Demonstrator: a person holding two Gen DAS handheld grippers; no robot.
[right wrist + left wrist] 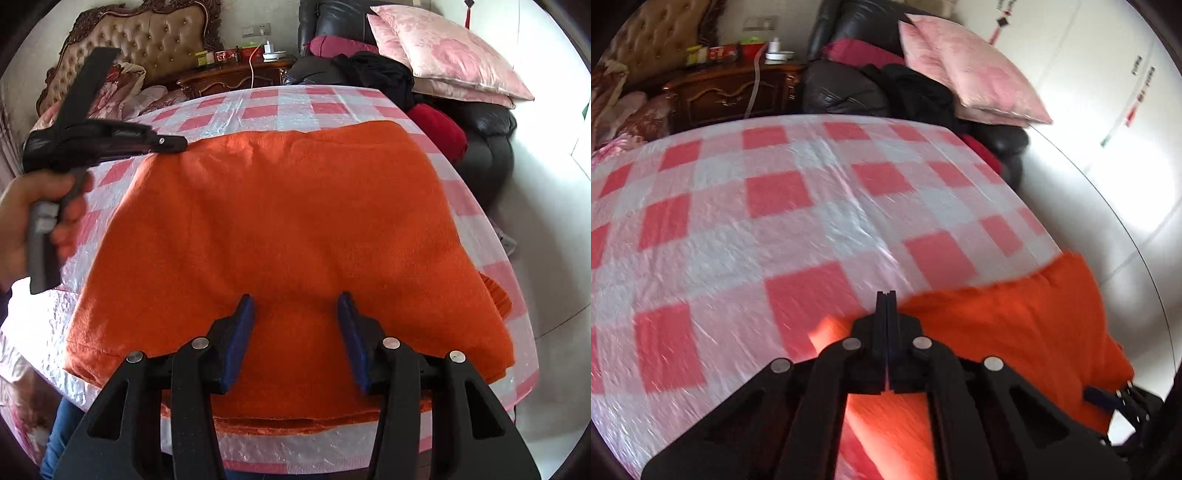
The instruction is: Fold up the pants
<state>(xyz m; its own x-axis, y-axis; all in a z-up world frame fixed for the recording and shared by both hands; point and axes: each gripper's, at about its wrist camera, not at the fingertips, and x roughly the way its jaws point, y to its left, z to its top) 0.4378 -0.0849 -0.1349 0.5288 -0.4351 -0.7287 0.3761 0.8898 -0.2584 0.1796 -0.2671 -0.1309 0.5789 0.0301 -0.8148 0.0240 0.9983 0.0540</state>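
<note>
Judging from how the orange pants (pixel 288 236) lie, you have most of the folding done: they form one compact, thick rectangle on the checkered table cover (pixel 266 107), and at the near edge, below your right fingers, several stacked layers show. No loose leg hangs out, except a small orange bit at the far right edge of the pile.

Your right gripper (pixel 295 325) hovers over the near part of the pile with its blue pads (pixel 240 336) wide apart, and nothing is between them. Your left gripper (pixel 886 314) has its fingers pressed together; in its own view I see no cloth clearly caught between them, though the picture is blurred there. The pants lie just under and to the right of its fingertips. In the right wrist view this gripper sits at the far left corner of the pile, beside the cloth, held by your left hand (pixel 26 225).

What is left seems small: perhaps one last fold, or only smoothing the top and squaring the edges.
</note>
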